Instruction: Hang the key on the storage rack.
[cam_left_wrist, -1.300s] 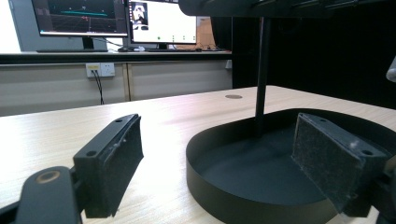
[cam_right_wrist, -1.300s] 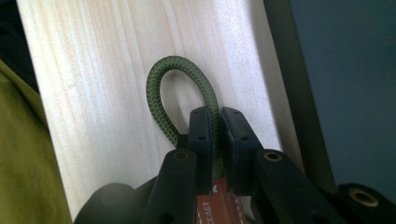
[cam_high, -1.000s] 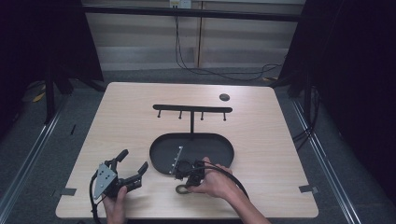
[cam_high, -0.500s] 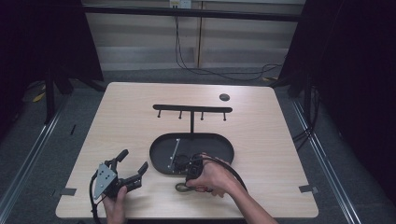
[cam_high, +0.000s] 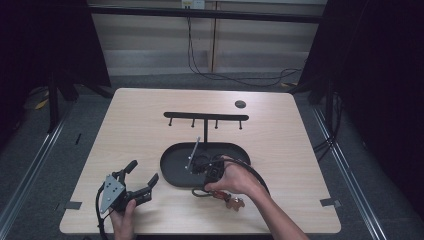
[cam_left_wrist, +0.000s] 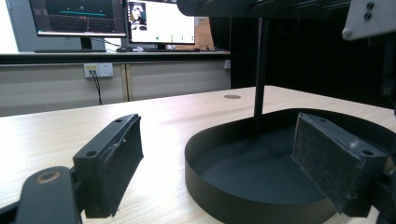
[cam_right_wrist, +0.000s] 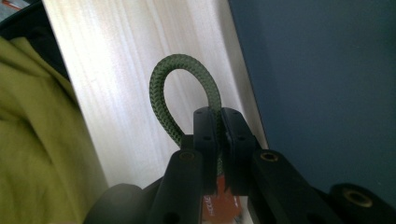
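Jaws of the right tool (cam_right_wrist: 218, 140) are pressed together on a green braided cord loop (cam_right_wrist: 173, 88) (an orange tag shows beneath them), just off the near rim of the black oval tray (cam_high: 172, 167) on the tabletop (cam_high: 300, 135). A T-shaped hook rack (cam_high: 206, 117) rises from the tray. Well apart, near the tabletop's near-left corner, the left tool (cam_high: 141, 177) is spread wide and holds nothing, facing the tray.

We see a light wooden table (cam_high: 310, 165) with rounded corners. A black oval tray (cam_high: 172, 170), base of a black T-shaped hook stand (cam_high: 206, 116), sits at centre. A small dark round disc (cam_high: 240, 104) lies far right.
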